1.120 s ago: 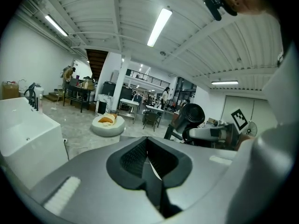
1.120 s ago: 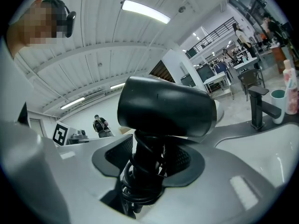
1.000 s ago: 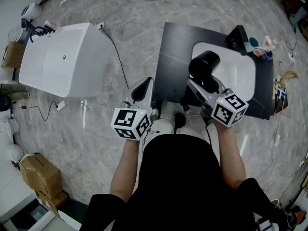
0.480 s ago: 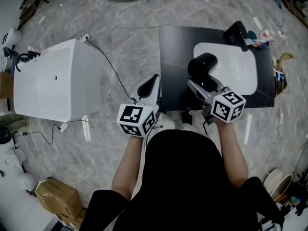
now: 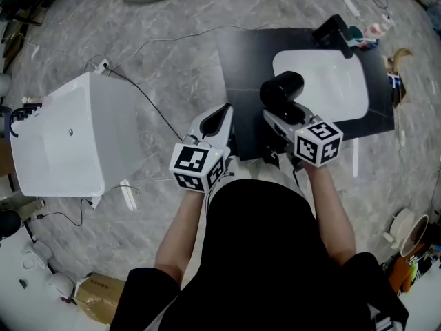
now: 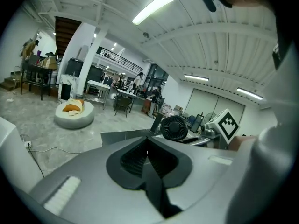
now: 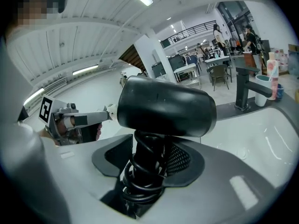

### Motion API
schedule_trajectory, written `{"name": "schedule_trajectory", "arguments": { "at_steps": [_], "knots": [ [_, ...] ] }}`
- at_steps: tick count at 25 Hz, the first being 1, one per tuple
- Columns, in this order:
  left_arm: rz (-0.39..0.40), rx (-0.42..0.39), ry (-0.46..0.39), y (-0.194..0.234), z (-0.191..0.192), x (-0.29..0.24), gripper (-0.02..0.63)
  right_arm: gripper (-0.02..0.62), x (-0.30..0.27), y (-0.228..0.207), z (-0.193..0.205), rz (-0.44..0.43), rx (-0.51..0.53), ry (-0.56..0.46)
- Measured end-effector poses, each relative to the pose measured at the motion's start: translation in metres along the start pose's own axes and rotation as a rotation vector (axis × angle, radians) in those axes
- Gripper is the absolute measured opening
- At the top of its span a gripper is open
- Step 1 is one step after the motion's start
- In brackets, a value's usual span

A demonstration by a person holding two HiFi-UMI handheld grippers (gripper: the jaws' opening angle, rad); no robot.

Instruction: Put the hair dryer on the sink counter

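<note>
A black hair dryer (image 5: 281,92) (image 7: 166,108) stands upright in my right gripper (image 5: 284,119) (image 7: 150,164), whose jaws are shut on its handle with the cord coiled round it. In the head view it hangs over the near edge of the black sink counter (image 5: 241,67), next to the white basin (image 5: 324,88). My left gripper (image 5: 219,119) (image 6: 148,158) is to the left of the counter edge, jaws shut and holding nothing. From the left gripper view I see the dryer's round back grille (image 6: 174,128).
A black tap (image 5: 332,29) (image 7: 245,88) and some bottles (image 5: 368,32) stand at the counter's far right corner. A white bathtub (image 5: 62,140) lies on the marble floor to the left, with cables (image 5: 148,95) trailing between it and the counter.
The head view has shifted, so the tub and counter sit differently in frame. Both grippers keep their hold and spacing; the dryer stays over the counter's near edge.
</note>
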State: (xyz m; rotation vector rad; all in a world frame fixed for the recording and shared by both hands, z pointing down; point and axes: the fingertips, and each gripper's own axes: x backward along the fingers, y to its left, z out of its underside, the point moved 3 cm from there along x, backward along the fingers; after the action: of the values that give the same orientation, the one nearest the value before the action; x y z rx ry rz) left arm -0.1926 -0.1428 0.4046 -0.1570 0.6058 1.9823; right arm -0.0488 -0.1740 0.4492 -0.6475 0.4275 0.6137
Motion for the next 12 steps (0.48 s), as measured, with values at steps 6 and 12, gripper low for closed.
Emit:
{"name": "schedule_trajectory", "arguments": {
  "at_steps": [6, 12],
  "knots": [
    [0.062, -0.014, 0.05, 0.011, 0.009, -0.017, -0.002, 0.215, -0.023, -0.009, 0.009, 0.068, -0.009, 0.04],
    [0.079, -0.009, 0.078, 0.029, 0.018, -0.025, -0.002, 0.214, -0.045, -0.016, 0.016, 0.108, 0.001, 0.094]
  ]
}}
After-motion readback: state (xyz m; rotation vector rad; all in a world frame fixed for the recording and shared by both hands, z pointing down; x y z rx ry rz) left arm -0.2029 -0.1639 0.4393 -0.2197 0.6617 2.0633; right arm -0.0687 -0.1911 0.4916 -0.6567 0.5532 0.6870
